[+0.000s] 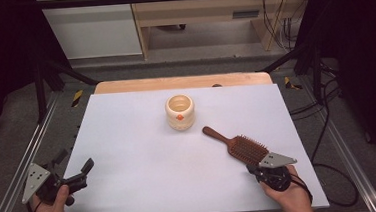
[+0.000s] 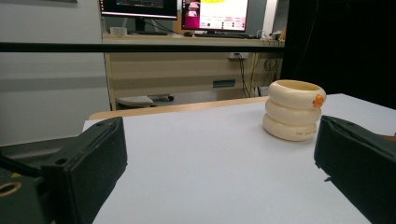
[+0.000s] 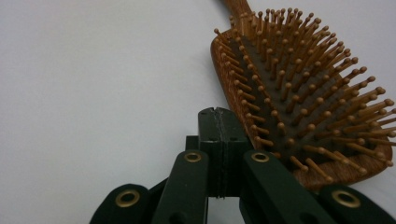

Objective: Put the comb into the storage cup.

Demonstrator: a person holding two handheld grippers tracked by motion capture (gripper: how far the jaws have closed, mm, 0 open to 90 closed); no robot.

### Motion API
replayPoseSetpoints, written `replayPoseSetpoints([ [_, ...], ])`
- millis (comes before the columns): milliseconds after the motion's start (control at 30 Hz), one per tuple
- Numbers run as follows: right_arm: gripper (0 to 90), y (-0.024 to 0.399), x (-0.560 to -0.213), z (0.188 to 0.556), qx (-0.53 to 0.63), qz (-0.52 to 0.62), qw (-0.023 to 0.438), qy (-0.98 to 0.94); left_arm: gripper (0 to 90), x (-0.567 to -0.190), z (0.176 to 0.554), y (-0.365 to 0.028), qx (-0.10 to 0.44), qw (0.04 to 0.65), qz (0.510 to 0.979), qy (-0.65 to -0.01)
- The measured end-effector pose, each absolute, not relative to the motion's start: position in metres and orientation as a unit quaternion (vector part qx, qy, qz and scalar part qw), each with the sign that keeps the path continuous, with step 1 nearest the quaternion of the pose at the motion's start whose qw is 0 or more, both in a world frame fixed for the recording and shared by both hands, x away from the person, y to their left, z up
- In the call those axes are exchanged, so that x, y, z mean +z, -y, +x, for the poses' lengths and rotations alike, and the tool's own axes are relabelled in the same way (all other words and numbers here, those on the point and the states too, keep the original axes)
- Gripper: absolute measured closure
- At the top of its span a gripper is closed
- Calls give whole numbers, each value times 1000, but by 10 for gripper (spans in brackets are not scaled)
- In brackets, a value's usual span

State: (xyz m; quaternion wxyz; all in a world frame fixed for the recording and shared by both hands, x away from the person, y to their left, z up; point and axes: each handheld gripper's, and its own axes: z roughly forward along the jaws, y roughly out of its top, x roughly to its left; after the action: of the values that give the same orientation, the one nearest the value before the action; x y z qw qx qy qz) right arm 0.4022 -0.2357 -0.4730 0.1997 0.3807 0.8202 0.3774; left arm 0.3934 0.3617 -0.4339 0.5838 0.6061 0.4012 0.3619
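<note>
A cream, ring-stacked pot (image 1: pixel 180 112) with a small orange dot stands upright on the white table (image 1: pixel 139 154), slightly behind its middle. A wooden paddle hairbrush (image 1: pixel 239 145) lies bristles up at the right front, handle pointing back-left. My right gripper (image 1: pixel 254 167) sits at the near end of the brush head. In the right gripper view its jaws (image 3: pixel 219 119) are pressed together with nothing between them, right beside the edge of the brush (image 3: pixel 299 93). My left gripper (image 1: pixel 74 163) rests at the table's front left corner, open; the pot (image 2: pixel 293 110) stands far ahead of its spread jaws (image 2: pixel 219 154).
Metal frame rails run along both sides of the table, with cables on the floor at the right. Beyond the far edge there is a wooden desk with monitors (image 2: pixel 215 14) and a white cabinet. A black bar crosses overhead at the back.
</note>
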Motion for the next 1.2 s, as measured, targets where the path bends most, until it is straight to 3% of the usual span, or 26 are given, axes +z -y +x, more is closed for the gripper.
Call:
replayPoseSetpoints([
  [1200, 900, 242, -481, 408, 334, 407, 208, -824, 27, -435, 395, -361, 361, 580, 608, -405],
])
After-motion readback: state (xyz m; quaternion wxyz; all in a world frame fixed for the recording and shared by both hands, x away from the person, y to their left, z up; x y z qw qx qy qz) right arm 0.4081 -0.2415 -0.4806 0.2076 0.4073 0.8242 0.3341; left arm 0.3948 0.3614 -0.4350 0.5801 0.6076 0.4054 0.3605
